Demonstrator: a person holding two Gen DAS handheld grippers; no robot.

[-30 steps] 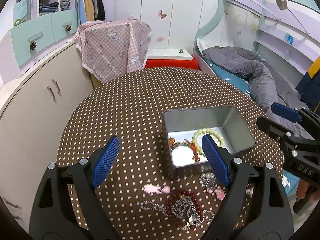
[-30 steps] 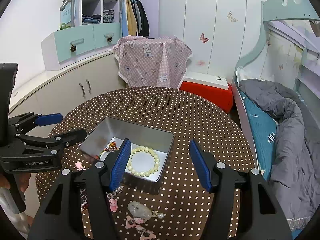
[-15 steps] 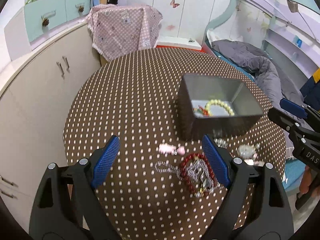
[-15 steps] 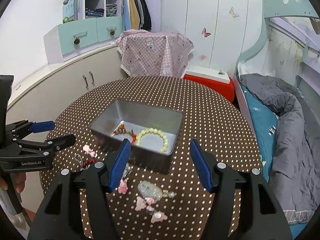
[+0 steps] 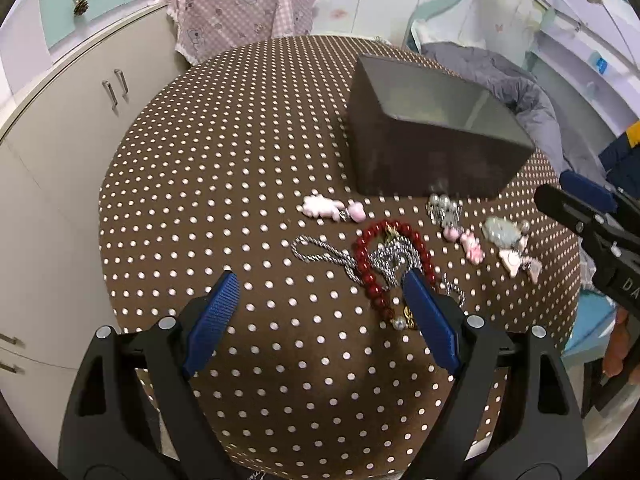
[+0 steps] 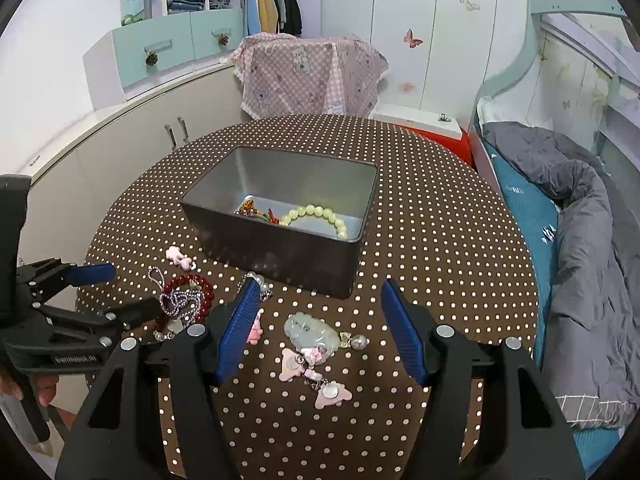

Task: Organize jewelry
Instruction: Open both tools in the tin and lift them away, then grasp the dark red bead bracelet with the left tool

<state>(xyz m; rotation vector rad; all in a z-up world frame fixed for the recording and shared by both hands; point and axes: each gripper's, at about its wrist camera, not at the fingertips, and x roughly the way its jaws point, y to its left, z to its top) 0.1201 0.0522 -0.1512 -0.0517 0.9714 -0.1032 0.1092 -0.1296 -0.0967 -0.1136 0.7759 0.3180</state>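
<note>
A grey metal tin (image 6: 280, 224) stands on the round brown dotted table (image 6: 440, 240). It holds a pale bead bracelet (image 6: 316, 216) and a red-orange beaded piece (image 6: 256, 212). In front of the tin lie a red bead bracelet (image 5: 390, 260) tangled with a silver chain (image 5: 320, 254), a pink charm (image 5: 332, 208), a jade pendant (image 6: 310, 332) and pink trinkets (image 6: 324, 384). My left gripper (image 5: 320, 312) is open and empty, low over the table, its right finger beside the red bracelet (image 6: 188, 296). My right gripper (image 6: 316, 320) is open and empty above the jade pendant (image 5: 500, 232).
White cabinets (image 6: 120, 140) curve round the table's left side. A pink checked cloth (image 6: 312, 76) covers something behind the table. A bed with a grey duvet (image 6: 580, 240) is at the right. A red box (image 6: 440, 136) sits beyond the table.
Both grippers have pulled back from the tin and dropped lower toward the loose jewelry in front of it. The left gripper has come down close to the red bracelet. Both stayed open.
</note>
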